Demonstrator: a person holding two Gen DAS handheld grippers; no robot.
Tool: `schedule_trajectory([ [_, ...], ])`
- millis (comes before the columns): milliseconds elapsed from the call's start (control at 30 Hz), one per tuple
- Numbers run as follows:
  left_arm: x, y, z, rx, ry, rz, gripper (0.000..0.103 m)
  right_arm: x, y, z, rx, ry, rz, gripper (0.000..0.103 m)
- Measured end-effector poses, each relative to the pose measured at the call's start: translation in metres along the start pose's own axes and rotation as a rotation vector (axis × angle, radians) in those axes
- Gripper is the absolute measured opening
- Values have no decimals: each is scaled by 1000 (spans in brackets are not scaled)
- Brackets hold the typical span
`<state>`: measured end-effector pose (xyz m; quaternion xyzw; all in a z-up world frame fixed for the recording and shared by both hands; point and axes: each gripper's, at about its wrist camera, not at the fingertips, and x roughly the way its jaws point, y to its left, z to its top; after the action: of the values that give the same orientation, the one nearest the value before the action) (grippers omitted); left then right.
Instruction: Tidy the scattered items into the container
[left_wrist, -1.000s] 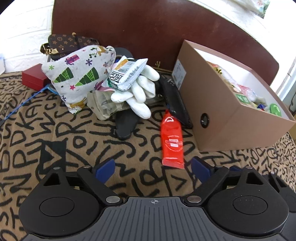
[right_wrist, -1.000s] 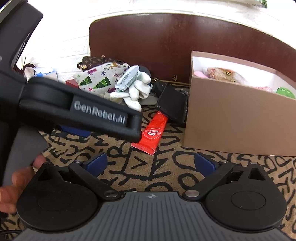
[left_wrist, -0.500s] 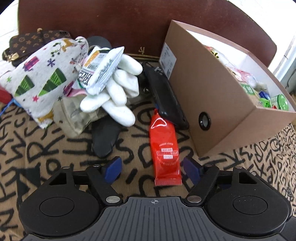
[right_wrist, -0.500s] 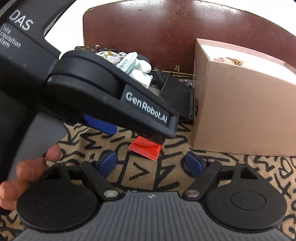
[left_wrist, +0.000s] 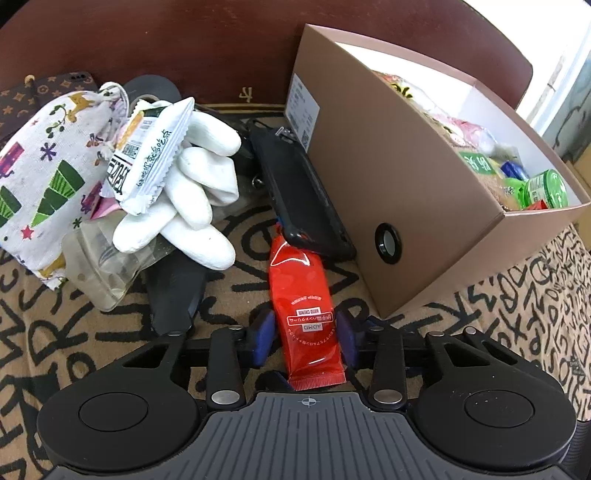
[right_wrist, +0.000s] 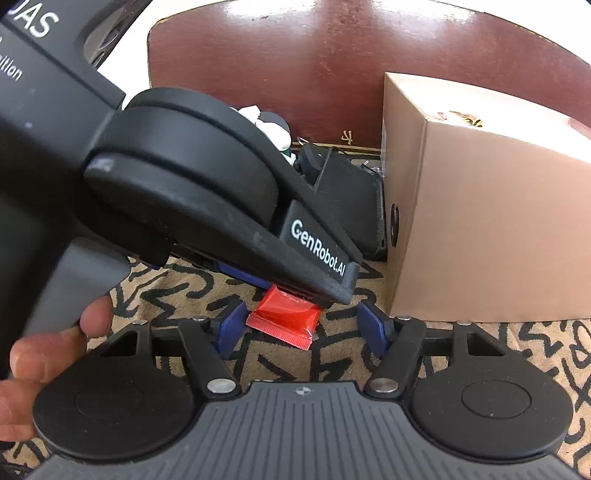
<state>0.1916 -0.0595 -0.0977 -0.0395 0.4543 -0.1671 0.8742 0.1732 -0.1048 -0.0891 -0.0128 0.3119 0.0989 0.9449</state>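
Observation:
A red packet (left_wrist: 303, 295) lies on the patterned cloth beside the brown cardboard box (left_wrist: 406, 177). My left gripper (left_wrist: 306, 338) straddles the packet's near half. Its jaws are closing, and the blue pads (left_wrist: 264, 338) touch the packet's two long edges. In the right wrist view, the left gripper's finger (right_wrist: 317, 254) covers most of the red packet (right_wrist: 284, 319). The packet's crimped end pokes out between my right gripper (right_wrist: 301, 328) pads. Those jaws are closing too, with a gap on the right side. The box (right_wrist: 480, 221) stands just right of it.
A heap sits left of the box: white glove (left_wrist: 195, 192), white snack packet (left_wrist: 147, 155), printed pouch (left_wrist: 40, 173), clear pouch (left_wrist: 99, 266), black case (left_wrist: 299, 192) leaning at the box. The box holds several packets. A dark headboard (left_wrist: 184, 44) closes the back. A hand (right_wrist: 48, 350) grips the left handle.
The left gripper moved forward over the red packet and its jaws narrowed onto it. The right jaws narrowed as well, and the left gripper now fills more of the right view.

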Motion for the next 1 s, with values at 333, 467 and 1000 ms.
schedule_trajectory([
  [333,-1,1,-2,-27,-2,14,31,-6,6,-4,-26,4,27,43],
  [467,-9,-1,-11,-48,7,21,27,-16,6,-9,-41,11,35,39],
  [1000,-36,-11,-47,-122,30,-13,37,-57,8,-35,-76,26,124,10],
])
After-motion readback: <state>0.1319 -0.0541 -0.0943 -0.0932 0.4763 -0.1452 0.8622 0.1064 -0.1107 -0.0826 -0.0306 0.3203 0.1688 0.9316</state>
